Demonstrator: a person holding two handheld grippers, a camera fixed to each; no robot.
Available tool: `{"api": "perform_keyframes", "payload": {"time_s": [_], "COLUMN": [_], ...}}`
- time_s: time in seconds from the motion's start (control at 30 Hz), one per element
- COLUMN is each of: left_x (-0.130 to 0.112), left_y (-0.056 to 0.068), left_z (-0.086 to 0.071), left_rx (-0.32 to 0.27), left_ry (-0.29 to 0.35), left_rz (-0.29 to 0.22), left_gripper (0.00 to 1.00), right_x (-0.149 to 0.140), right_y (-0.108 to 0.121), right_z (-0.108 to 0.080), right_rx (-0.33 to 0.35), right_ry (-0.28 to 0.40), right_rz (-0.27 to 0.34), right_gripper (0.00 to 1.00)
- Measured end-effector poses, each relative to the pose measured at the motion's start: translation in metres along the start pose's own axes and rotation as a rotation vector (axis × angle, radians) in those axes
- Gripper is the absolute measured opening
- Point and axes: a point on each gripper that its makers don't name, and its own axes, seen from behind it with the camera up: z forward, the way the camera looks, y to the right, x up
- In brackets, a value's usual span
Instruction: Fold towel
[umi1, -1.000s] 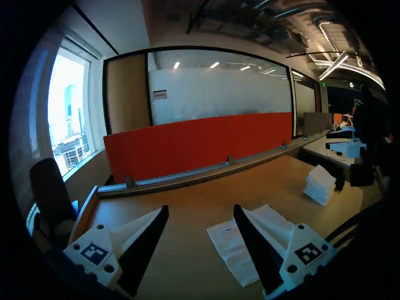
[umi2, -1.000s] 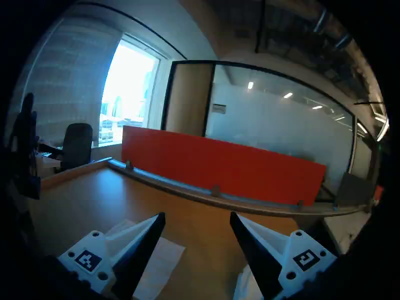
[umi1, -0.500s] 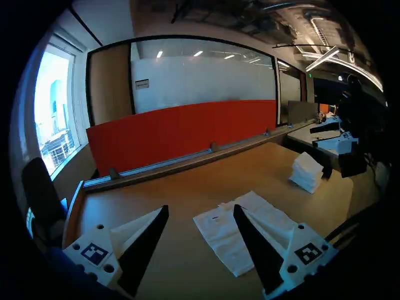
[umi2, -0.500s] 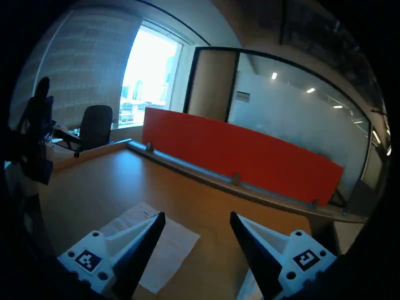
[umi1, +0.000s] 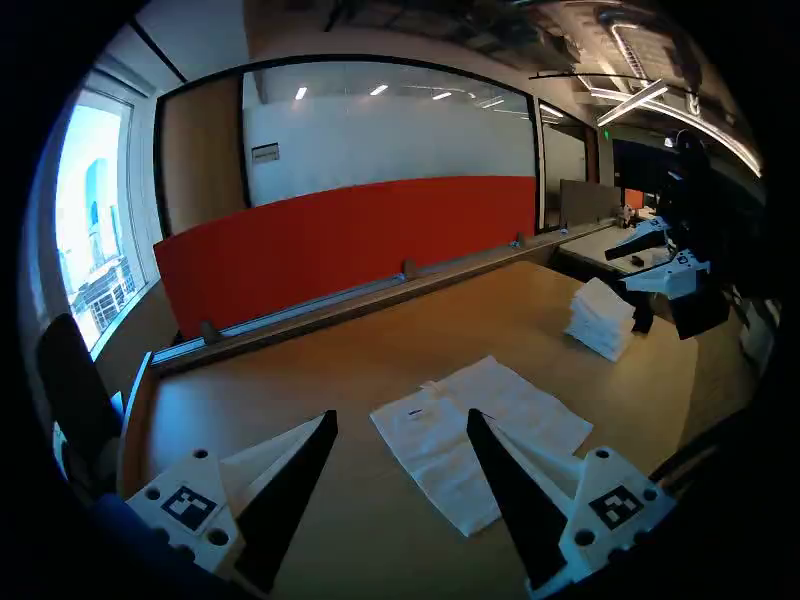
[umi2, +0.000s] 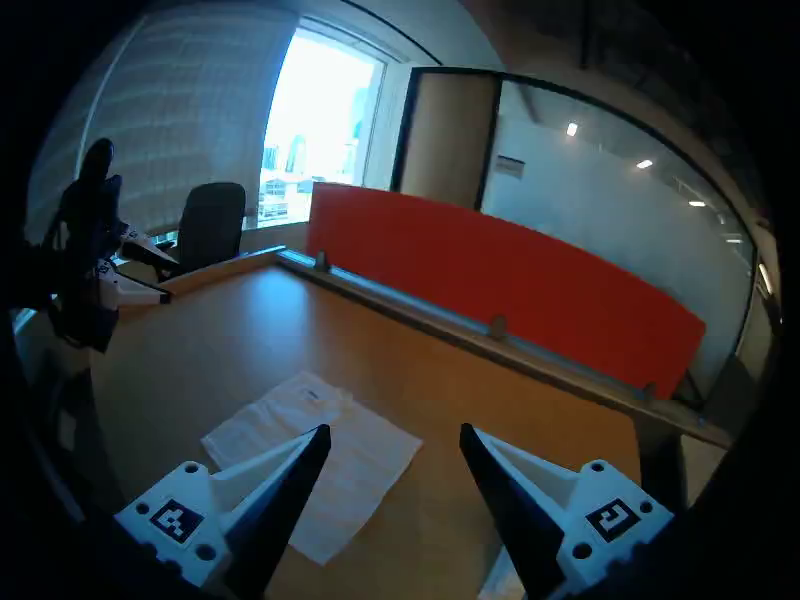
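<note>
**Item:** towel (umi1: 440, 440), white, spread flat on the table (umi1: 330, 370), not yet folded by the look of it.

**My jaws:** left gripper (umi1: 400, 414) apart, holding nothing, above the near table edge. Right gripper (umi2: 395, 428) likewise apart and holding nothing.

**Bearing:** in the left gripper view the towel lies ahead and to the right of my jaws. In the right gripper view it lies ahead and to the left. So it sits between my two grippers, and I judge neither clearly nearer.

**Lie:** set cornerwise to both views, one corner pointing near, one far. It looks almost square, so I cannot settle the long axis.

**Hidden:** the near right part is covered by my left gripper's right finger. In the right gripper view the near corner goes behind the left finger. A small mark near the far left edge is too small to make out.

**Also present:** stack (umi1: 600, 320) of folded white cloths, far right, well apart from the towel.
</note>
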Motion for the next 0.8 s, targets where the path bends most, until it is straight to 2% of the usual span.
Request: {"api": "perform_keyframes", "payload": {"time_s": [0.37,0.8], "left_x": [-0.037,-0.083], "left_y": [0.013,0.039], "left_z": [0.012,0.025], "left_rx": [-0.018,-0.074], "left_ry": [-0.055,-0.131], "left_rz": [0.012,0.036], "left_gripper": [0.96,0.96], "right_x": [-0.034,-0.077], "right_y": [-0.017,-0.035], "right_z": [0.01,0.025], "right_rx": [0.043,0.081], "right_ry": [-0.067,-0.13], "right_rz": [-0.003,-0.007], "right_gripper": [1.0,1.0]}}
